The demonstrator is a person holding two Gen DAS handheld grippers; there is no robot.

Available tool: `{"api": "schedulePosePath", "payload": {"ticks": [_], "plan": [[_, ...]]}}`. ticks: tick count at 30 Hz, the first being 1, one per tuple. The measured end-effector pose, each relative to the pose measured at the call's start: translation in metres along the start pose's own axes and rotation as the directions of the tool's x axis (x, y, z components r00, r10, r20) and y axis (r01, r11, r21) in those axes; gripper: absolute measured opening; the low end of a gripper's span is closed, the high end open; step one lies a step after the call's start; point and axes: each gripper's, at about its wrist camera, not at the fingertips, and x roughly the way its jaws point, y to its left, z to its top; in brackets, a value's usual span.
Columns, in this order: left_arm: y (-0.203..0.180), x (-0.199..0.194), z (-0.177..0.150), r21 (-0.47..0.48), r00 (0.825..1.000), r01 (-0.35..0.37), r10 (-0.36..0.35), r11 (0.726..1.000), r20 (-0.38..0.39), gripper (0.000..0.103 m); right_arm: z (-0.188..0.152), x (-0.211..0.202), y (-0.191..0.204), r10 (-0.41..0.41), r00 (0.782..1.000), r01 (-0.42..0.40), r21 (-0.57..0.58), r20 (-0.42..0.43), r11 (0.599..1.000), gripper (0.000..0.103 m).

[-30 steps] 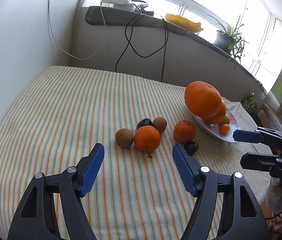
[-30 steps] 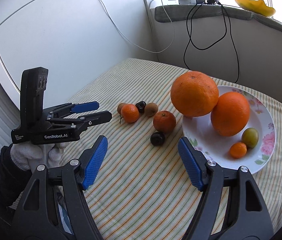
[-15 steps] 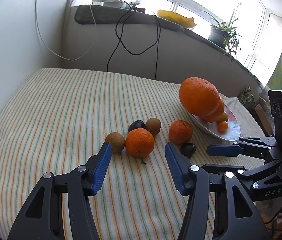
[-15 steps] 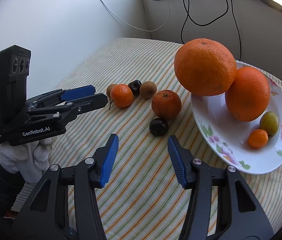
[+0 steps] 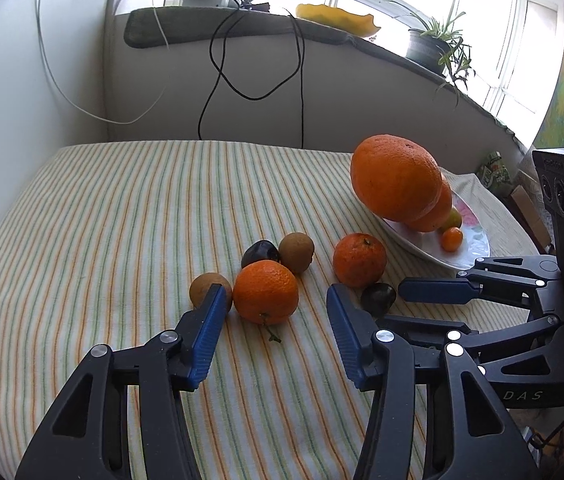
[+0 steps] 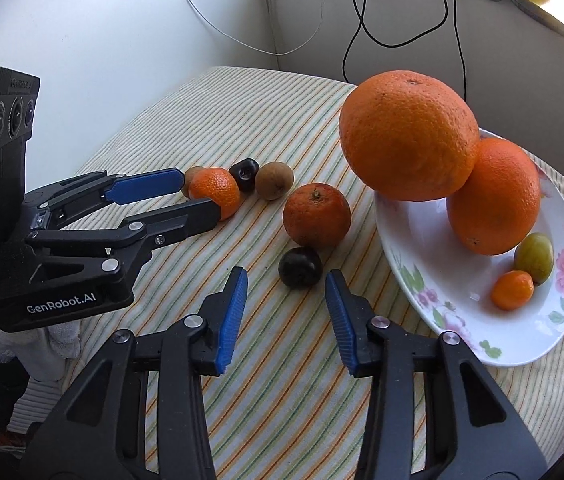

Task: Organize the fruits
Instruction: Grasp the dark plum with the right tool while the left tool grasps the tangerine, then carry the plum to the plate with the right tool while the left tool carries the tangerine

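Left gripper [image 5: 276, 316] jaws have just been closing, still apart, gripping nothing; mandarin [image 5: 266, 291] sits just past the tips, between them. Right gripper [image 6: 285, 292] has also been closing, still apart and empty, with dark plum [image 6: 299, 267] just ahead on the striped cloth [image 6: 282, 380]. Plate [image 6: 461, 312] of oranges [image 6: 407, 134] lies right of it.

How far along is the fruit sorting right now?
Done: four fruits sit on the plate. In hand: nothing yet; the left gripper, jaws just closing, frames a tangerine, and the right gripper lines up on a dark plum. Left: six fruits on the striped cloth.
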Motion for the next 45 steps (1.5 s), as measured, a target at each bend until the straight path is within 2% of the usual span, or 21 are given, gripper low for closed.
{"api": "schedulePosePath", "payload": {"ticks": [11,24,27,30,45], "plan": [[0.003,0.004,0.006,0.002,1.000,-0.020,0.020,1.000,0.011,0.050,0.007,0.012,0.000,-0.003,1.000,0.003,0.005,-0.010,1.000,0.039],[-0.002,0.010,0.009,0.048,0.999,-0.048,0.049,0.998,-0.005,0.050,0.005,0.015,-0.002,-0.016,1.000,0.016,0.011,-0.014,1.000,0.034],[-0.007,0.013,0.008,0.072,0.998,-0.056,0.057,0.996,-0.009,0.038,0.005,0.014,-0.003,-0.019,1.000,0.019,0.009,-0.015,1.000,0.030],[-0.008,0.014,0.008,0.085,0.998,-0.067,0.068,0.994,-0.007,0.034,0.004,0.013,-0.003,-0.018,1.000,0.018,0.009,-0.015,1.000,0.027],[-0.004,0.004,0.006,0.064,0.999,-0.048,0.047,0.997,0.016,0.033,-0.001,0.005,-0.006,0.012,1.000,-0.012,0.020,-0.002,1.000,0.025]]}}
